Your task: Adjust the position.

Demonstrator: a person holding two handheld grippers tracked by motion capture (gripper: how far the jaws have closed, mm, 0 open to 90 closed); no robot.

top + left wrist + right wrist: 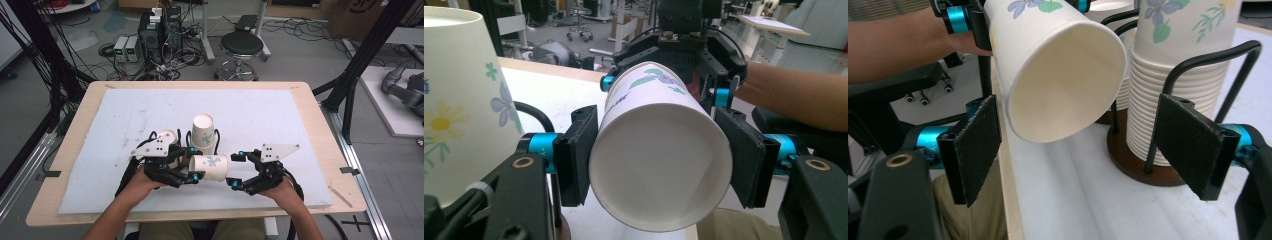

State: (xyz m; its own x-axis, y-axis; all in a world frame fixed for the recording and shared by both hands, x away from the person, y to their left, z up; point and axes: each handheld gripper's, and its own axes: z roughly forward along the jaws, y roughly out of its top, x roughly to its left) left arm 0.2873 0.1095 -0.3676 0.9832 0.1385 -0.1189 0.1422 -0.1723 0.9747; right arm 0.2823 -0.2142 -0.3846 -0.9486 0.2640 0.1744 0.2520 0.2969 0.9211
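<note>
High view: paper cup [210,167] sideways, clamped in left tongs [192,164]; right tongs [236,170] agape alongside.

— Do we find any writing, label or number we can read here?

— No, we make out none. The paper cup [659,165] carries printed flowers and leaves, not letters, and so does the stack of cups [1168,85] beside it.

— And the cardboard box [357,15] at the far right of the floor?

— We see a dark mark on it, too cut off to read.
</note>
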